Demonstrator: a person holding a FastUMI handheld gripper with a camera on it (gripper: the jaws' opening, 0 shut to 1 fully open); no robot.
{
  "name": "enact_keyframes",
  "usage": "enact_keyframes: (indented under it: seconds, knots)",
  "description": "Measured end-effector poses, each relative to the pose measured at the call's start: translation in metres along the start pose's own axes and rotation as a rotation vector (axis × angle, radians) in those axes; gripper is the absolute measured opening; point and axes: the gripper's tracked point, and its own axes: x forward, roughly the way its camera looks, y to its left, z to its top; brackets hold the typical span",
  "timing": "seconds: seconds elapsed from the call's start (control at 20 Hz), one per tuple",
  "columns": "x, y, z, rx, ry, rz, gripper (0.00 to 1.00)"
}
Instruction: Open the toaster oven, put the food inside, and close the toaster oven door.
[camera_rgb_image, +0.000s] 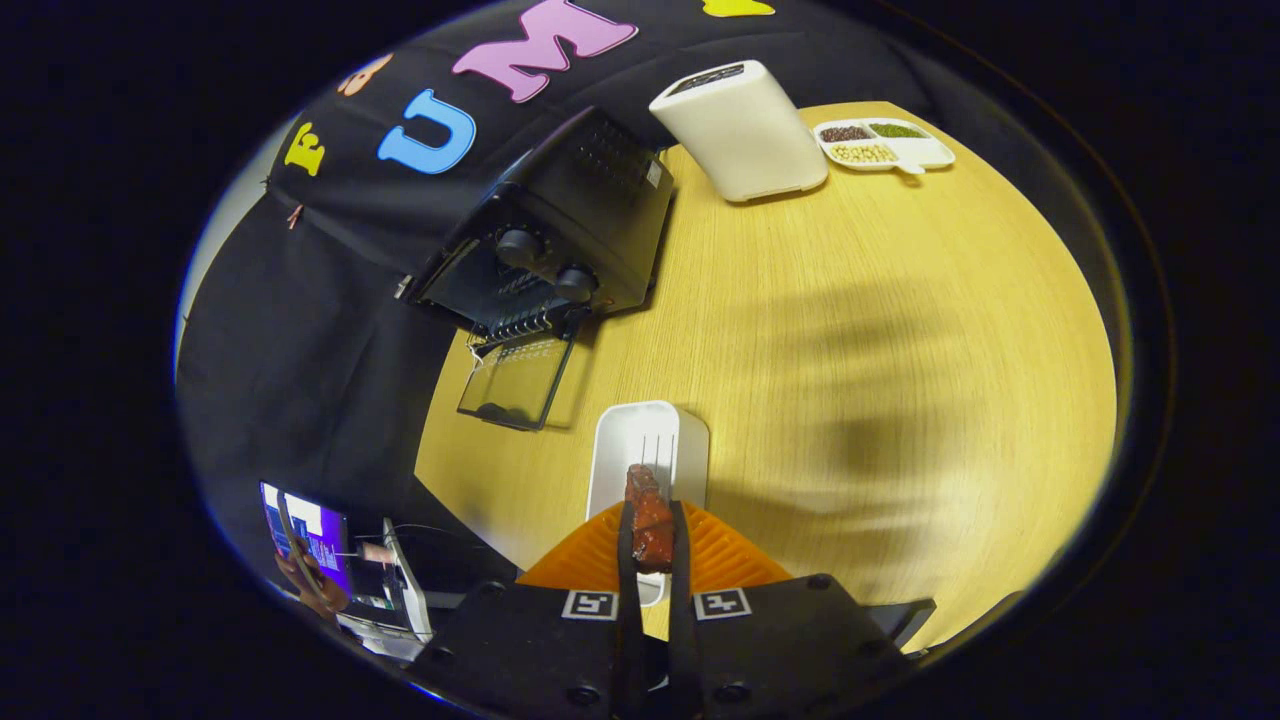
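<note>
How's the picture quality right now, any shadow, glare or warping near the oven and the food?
Gripper view: strong fisheye bend curves the table; a broad soft shadow lies on it right of the white tray; the toaster oven sits dark, its open door showing faint reflection; the food in the gripper, jaws shut on it, is sharp.

- Claw (652, 525) nearly closed, its 2 fingers (627, 560) drawn close together and running forward side by side.
- Clamped from both sides on a reddish-brown piece of food (650, 520), pinched between the fingertips and standing up past them.
- Held above the table (880, 330), tilted so the fingers point ahead and a little downward.
- Carrying 2 square black-and-white markers on the body just behind the fingers, 1 on each side.
</note>
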Motion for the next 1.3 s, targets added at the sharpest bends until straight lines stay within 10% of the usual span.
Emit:
enact_keyframes:
  seconds: [0.6, 1.3]
  knots:
    - [-0.017, 0.181, 0.038, -0.027, -0.283, 0.108, 0.12]
    - [0.164, 0.265, 0.107, 0.126, -0.542, 0.138, 0.13]
